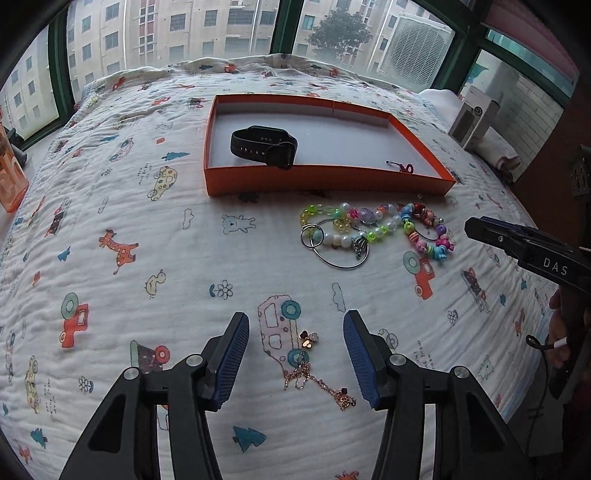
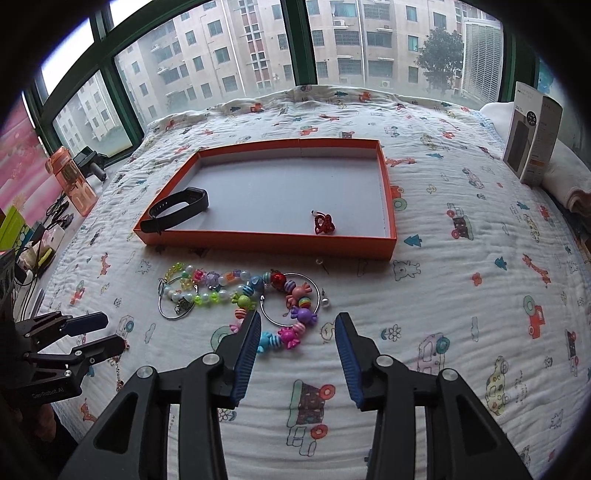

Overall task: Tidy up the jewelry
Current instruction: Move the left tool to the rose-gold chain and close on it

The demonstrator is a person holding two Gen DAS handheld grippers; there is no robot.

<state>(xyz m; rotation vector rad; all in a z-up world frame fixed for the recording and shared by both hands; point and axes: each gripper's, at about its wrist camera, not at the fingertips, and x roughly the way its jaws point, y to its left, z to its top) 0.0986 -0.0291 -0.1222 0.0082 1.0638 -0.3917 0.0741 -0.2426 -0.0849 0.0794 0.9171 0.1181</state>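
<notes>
Bedroom, window wall across top of both views, apartment blocks outside.

Quilt: white, printed with cars, giraffes and trees; covers bed, fills most of each frame.

Tray: orange, shallow, pale floor; upper centre in both views, flat on quilt.

Carton: grey-and-white, upright; upper right of right wrist view, on folded white cloth.

Bottle: orange, translucent; left edge of right wrist view, beside bed.

Left gripper: bottom centre of left wrist view, blue-padded fingers moderately apart, nothing clamped; straddling chain without visible contact.

Right gripper: bottom centre of right wrist view, fingers moderately apart, empty; left fingertip overlapping near end of bead strand in picture, contact not clear.

Watch band: black, looped; inside tray, left part.

Bead strand: multicoloured candy-shaped and pearl beads, tangled with metal rings; on quilt just below tray's near wall, centre right in left wrist view.

Chain: rose-gold, thin, with butterfly charm; on quilt, lower centre of left wrist view, between left fingers.

Red trinket: small, inside tray, near front wall, right part.

Pearl stud: on quilt, just right of rings.
</notes>
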